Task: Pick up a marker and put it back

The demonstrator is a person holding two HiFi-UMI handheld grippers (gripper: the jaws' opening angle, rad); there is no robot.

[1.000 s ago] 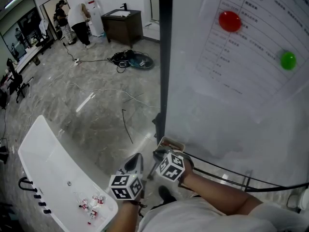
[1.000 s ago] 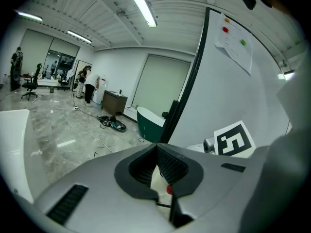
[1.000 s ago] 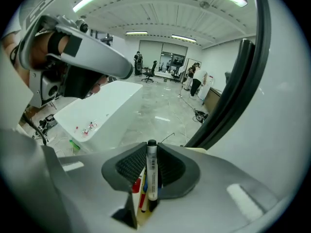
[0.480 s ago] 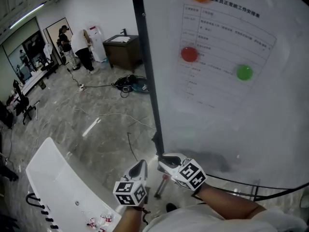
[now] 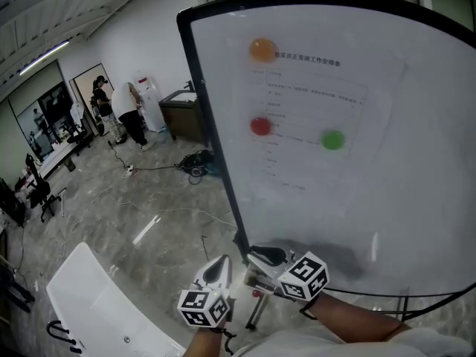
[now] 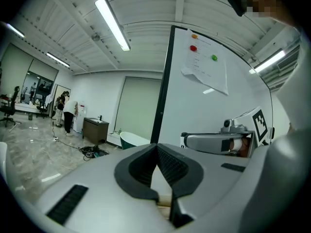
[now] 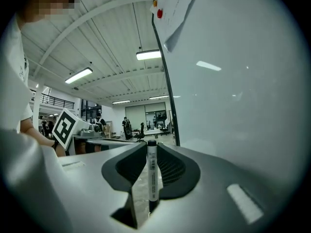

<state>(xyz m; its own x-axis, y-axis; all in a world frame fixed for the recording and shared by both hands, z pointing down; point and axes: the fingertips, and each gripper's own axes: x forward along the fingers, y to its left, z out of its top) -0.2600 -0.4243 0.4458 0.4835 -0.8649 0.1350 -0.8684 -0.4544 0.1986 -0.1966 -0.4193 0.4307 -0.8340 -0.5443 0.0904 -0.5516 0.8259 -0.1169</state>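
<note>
Whiteboard (image 5: 372,199) is taking up the right of the head view. Its black frame edge (image 5: 210,136) is running down the left side and ending just above the two grippers.

Left of that edge, grey floor (image 5: 149,214) is lying open all the way back to a dark cabinet (image 5: 182,114). Only a tangle of cables (image 5: 195,161) is lying on it near the frame, and people (image 5: 130,114) are standing far off.

A white table (image 5: 97,303) is cutting across the lower left corner, well apart from the board.

A printed sheet (image 5: 312,125) is hanging on the board's upper half.

Right gripper (image 5: 262,256) is sitting close under the board's lower edge. Left gripper (image 5: 218,268) is hovering just beside it on the open-floor side, jaws pressed together at the tips with nothing between them.

In the right gripper view the jaws are clamping a marker (image 7: 152,171). Its white barrel is lying along them, its black end is poking past the tips, and the board surface is close on the right.

An orange magnet (image 5: 262,49), a red magnet (image 5: 260,126) and a green magnet (image 5: 332,140) are sitting on the sheet.
</note>
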